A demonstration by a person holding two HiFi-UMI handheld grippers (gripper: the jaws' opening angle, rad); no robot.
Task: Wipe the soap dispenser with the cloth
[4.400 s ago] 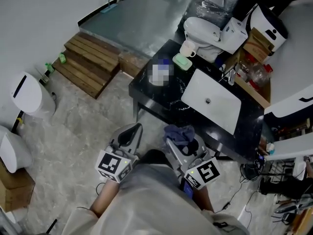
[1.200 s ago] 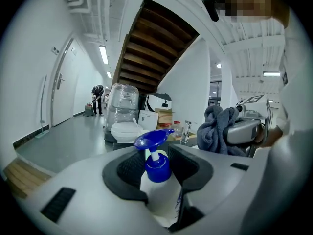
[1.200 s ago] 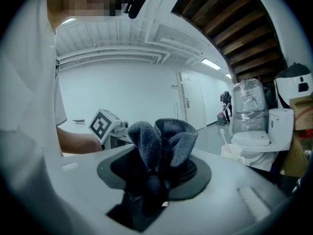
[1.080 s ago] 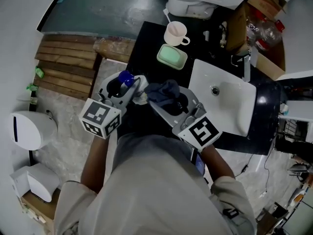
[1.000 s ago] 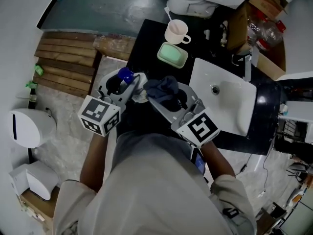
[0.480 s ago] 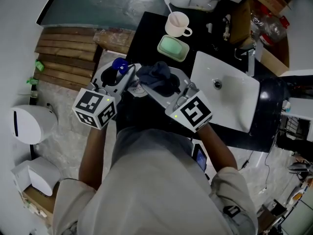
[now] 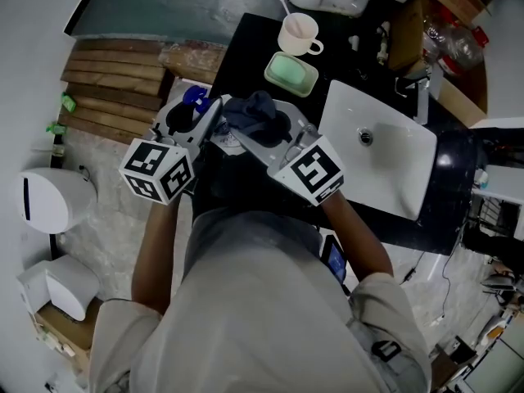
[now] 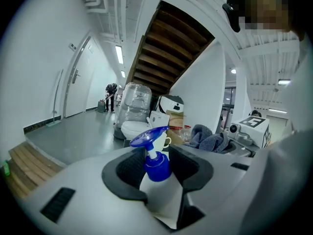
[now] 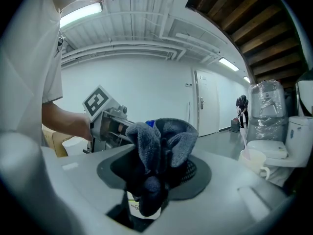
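My left tool (image 8: 156,156) is clenched on the soap dispenser (image 8: 164,197), blue pump upward. My right tool (image 9: 154,169) grips the dark cloth (image 9: 164,141), bunched against the dispenser's side. Both sit upper centre in the head view, over the black surface (image 7: 246,49).

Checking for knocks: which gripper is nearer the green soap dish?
Right. In the head view the right gripper, clamping the cloth, is just below the soap dish; the left gripper, holding the soap dispenser, is farther off, lower left.
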